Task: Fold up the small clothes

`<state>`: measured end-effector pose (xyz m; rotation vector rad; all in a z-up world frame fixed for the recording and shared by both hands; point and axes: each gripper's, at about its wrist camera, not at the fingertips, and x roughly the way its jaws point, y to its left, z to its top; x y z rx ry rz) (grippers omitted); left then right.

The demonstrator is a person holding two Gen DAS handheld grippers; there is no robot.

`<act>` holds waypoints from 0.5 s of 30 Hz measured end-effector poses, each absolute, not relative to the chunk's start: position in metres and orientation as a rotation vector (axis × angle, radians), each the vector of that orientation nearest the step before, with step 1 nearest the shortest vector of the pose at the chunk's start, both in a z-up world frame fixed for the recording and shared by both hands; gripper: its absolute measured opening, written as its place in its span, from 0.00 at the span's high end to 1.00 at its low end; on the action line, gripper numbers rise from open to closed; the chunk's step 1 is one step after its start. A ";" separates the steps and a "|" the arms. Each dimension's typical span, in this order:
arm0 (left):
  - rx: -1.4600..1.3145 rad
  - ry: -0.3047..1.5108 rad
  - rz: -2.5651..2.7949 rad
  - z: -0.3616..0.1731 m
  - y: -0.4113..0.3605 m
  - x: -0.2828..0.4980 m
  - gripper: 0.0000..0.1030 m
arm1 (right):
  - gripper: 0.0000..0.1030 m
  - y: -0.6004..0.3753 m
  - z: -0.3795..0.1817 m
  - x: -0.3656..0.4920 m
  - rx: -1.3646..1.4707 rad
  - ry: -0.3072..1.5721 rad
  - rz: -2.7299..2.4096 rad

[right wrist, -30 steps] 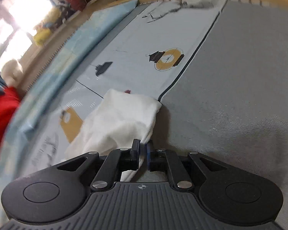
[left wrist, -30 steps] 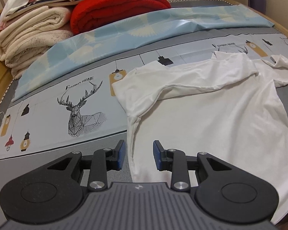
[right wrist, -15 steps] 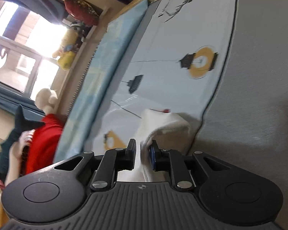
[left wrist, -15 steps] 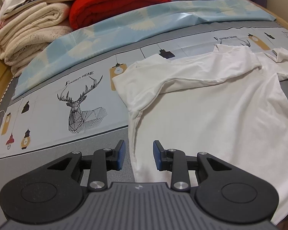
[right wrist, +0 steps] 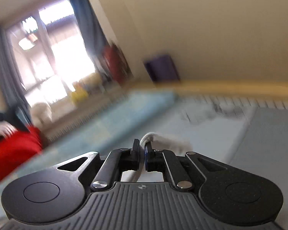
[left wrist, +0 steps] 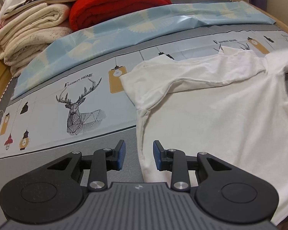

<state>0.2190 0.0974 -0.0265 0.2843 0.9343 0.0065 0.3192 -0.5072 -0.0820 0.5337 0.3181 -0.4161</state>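
Note:
A white T-shirt [left wrist: 217,115] lies spread on the printed bed cover, its near sleeve folded across the chest. My left gripper [left wrist: 139,154] is open, its jaws straddling the shirt's left side edge near the hem without closing on it. My right gripper [right wrist: 142,149] is shut on the shirt's far sleeve [right wrist: 163,140], lifted off the bed; this sleeve also shows blurred at the right edge of the left wrist view [left wrist: 282,57]. The right wrist view is motion-blurred.
A red quilt [left wrist: 115,5] and folded cream blankets [left wrist: 28,32] are stacked at the back left. A light blue sheet [left wrist: 144,25] lies across the bed behind the shirt. A wooden bed edge [left wrist: 286,26] runs at the right. A window [right wrist: 53,61] is behind.
My right gripper has lifted the sleeve off the bed and tilted upward, moving fast. My left gripper has stayed open at the shirt's side edge, shifting only slightly.

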 end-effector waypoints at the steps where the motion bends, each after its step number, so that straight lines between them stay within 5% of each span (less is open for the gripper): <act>1: 0.285 0.932 0.003 -0.026 0.096 0.219 0.66 | 0.91 -0.514 -0.098 0.325 0.578 0.435 -0.463; 5: 0.298 0.932 -0.004 -0.027 0.095 0.217 0.66 | 0.91 -0.558 -0.155 0.312 0.918 0.597 -0.518; 15: 0.310 0.965 0.014 -0.035 0.102 0.217 0.66 | 0.79 -0.623 -0.181 0.296 1.208 0.452 -0.503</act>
